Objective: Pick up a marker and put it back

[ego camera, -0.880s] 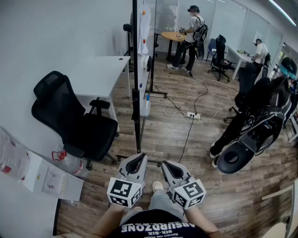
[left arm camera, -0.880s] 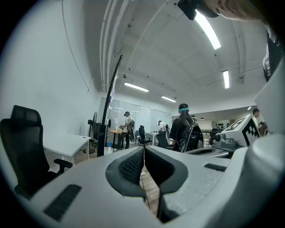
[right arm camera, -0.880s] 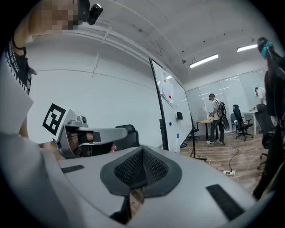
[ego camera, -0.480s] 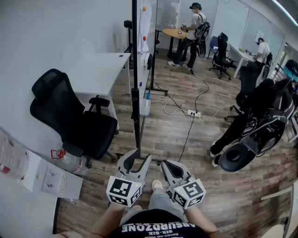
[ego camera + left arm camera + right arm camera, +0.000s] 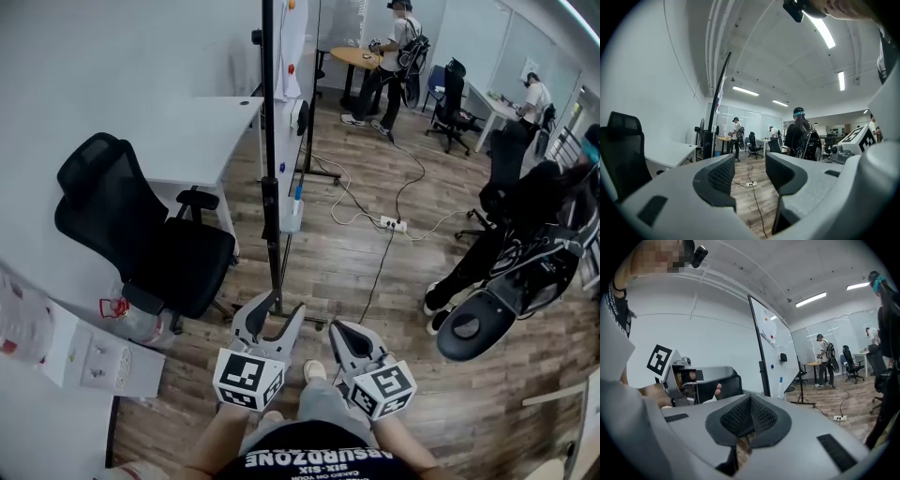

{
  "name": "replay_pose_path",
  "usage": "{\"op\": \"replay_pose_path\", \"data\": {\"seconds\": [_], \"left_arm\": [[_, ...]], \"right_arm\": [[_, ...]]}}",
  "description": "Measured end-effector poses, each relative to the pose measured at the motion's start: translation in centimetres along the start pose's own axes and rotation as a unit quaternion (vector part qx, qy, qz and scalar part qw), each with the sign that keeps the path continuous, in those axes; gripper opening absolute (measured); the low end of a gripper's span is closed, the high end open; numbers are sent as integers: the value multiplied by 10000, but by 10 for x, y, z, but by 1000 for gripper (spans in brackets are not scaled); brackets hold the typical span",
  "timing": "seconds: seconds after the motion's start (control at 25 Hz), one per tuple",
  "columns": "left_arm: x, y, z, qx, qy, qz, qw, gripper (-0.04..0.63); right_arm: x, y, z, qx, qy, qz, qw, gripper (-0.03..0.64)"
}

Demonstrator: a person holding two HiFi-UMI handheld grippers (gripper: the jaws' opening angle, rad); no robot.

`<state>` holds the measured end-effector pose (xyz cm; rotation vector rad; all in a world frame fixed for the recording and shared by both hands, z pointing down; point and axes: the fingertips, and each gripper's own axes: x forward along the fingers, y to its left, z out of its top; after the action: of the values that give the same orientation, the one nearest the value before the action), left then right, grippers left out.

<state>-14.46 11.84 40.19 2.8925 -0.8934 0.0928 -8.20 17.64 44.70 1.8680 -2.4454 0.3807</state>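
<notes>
Left gripper gapes empty; right gripper closed.

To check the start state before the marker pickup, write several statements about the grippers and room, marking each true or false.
The left gripper has its jaws apart with nothing between them. True.
The right gripper has its jaws wide apart. False: they are together, with nothing held.
The black mesh office chair stands beside the white rectangular desk. True.
The white power strip lies on that desk. False: it lies on the wood-plank floor.
</notes>
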Motion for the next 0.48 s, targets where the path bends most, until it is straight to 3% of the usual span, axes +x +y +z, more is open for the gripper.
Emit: {"op": "replay_pose_path", "data": {"seconds": [0.12,0.32,0.48], "left_arm": [[13,7,0,-4,16,62,10000,190],[58,58,-6,-103,108,81,9999,189],[68,29,-3,-51,141,124,9998,190]], "right_arm": [[10,-10,-1,31,30,22,10000,-3],[70,-32,5,48,96,7,9999,-3],[46,-49,11,67,-12,65,10000,-3]]}}
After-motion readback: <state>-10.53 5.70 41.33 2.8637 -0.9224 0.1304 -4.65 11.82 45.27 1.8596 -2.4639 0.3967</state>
